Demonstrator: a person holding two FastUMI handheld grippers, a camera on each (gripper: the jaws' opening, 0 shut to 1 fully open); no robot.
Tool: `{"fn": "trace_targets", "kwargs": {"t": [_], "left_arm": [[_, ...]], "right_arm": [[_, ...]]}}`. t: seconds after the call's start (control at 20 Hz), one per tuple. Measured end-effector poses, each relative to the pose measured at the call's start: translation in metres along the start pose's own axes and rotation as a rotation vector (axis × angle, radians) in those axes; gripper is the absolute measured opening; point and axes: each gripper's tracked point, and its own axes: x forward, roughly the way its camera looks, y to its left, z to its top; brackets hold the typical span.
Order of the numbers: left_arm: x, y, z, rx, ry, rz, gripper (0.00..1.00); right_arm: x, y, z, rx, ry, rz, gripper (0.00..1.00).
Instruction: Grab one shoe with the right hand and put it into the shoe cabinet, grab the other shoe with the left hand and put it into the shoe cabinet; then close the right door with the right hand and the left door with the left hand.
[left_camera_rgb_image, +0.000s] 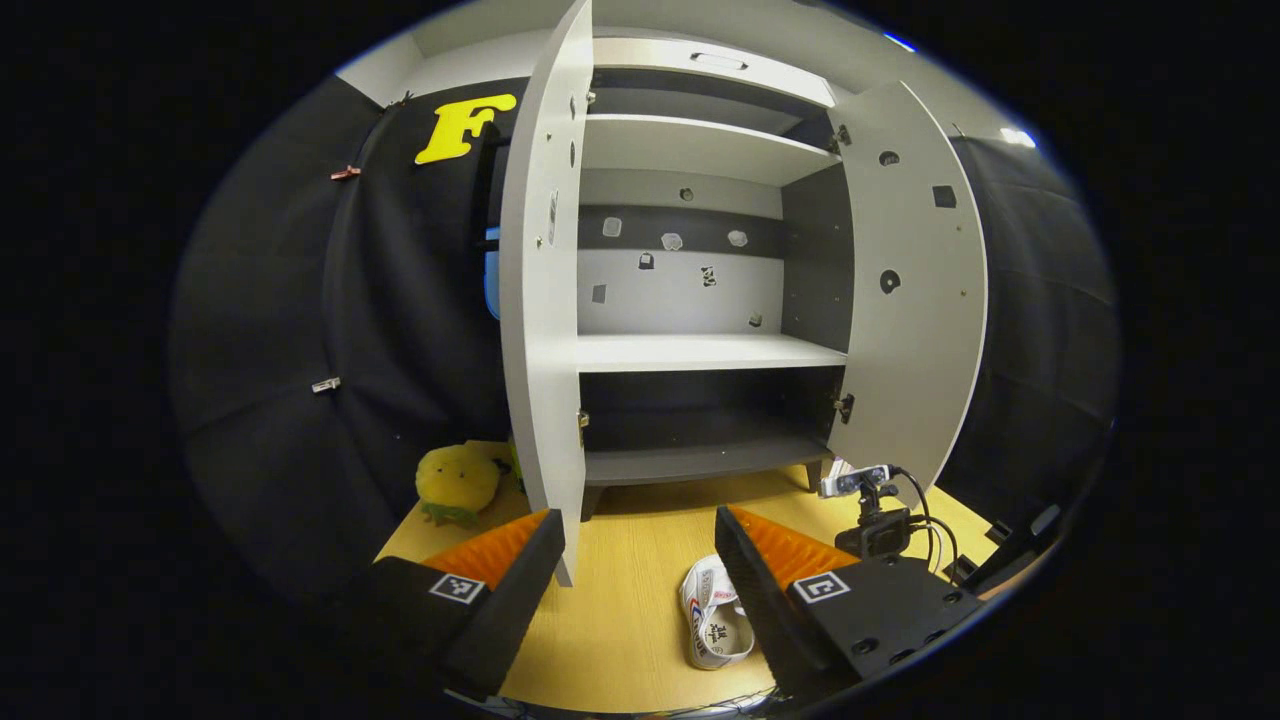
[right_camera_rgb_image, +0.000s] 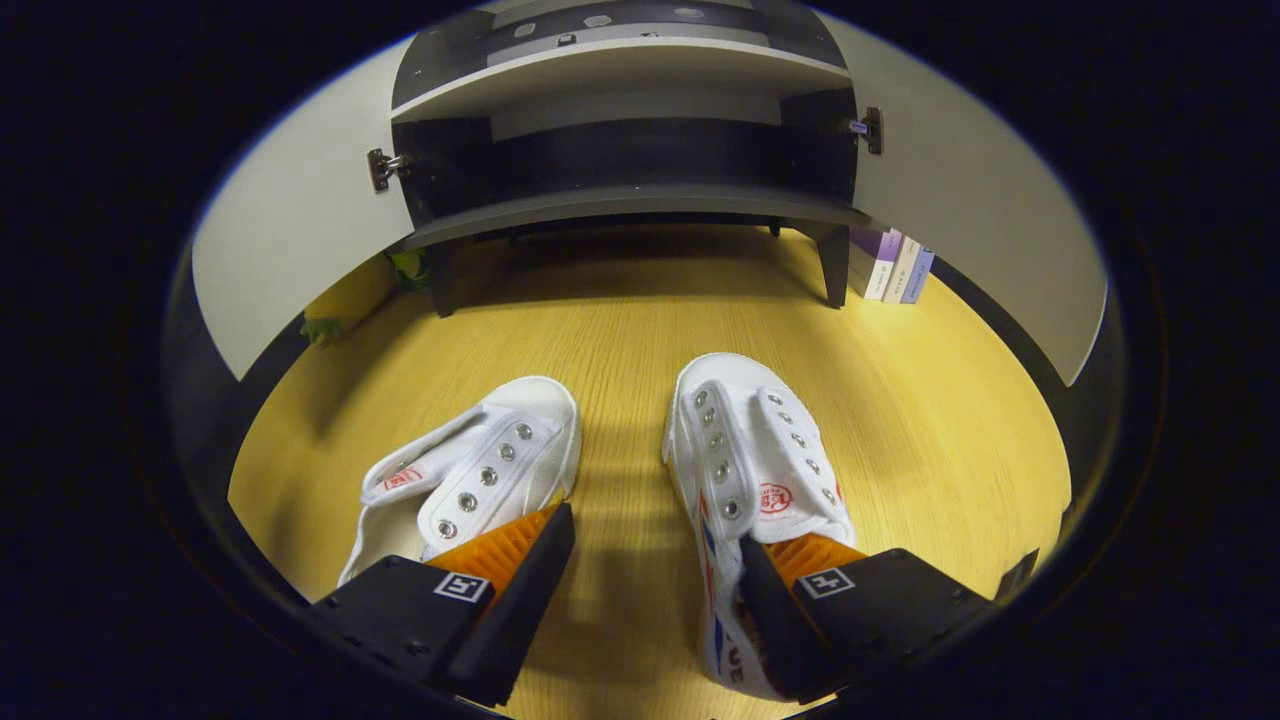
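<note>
On the yellow wooden floor before the grey two-door shoe cabinet (right_camera_rgb_image: 620, 205), doors wide to admit them, we see two white canvas shoes (right_camera_rgb_image: 755, 465) side by side. Our right gripper (right_camera_rgb_image: 655, 545) hangs spread above them (grasping nothing), our left gripper (left_camera_rgb_image: 640, 545) likewise spread.

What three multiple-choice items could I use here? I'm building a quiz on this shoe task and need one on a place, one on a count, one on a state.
1. Where do the shoes lie?
A. on the wooden floor before the cabinet
B. on the middle shelf
C. on top of the cabinet

2. How many white shoes are there?
A. one
B. two
C. three

3. How do the cabinet doors stand?
A. both shut
B. one shut
C. both open

Key: 1 A, the left shoe and right shoe rest on the floor. 2 B, a pair. 3 C, the left door and right door swing wide off the cabinet.
</note>
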Motion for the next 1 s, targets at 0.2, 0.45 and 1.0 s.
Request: {"fn": "trace_targets", "kwargs": {"t": [0.2, 0.45, 1.0], "left_arm": [[0.002, -0.011, 0.0, -0.006, -0.003, -0.003, 0.95], [0.0, -0.023, -0.011, -0.002, 0.005, -0.008, 0.95], [-0.015, -0.043, -0.016, 0.01, 0.002, -0.059, 0.95]], "right_arm": [[0.007, -0.02, 0.002, 0.036, 0.019, -0.048, 0.25], [0.002, -0.019, 0.004, 0.056, 0.049, 0.025, 0.09], [-0.033, -0.02, 0.054, 0.094, -0.022, 0.058, 0.05]]}}
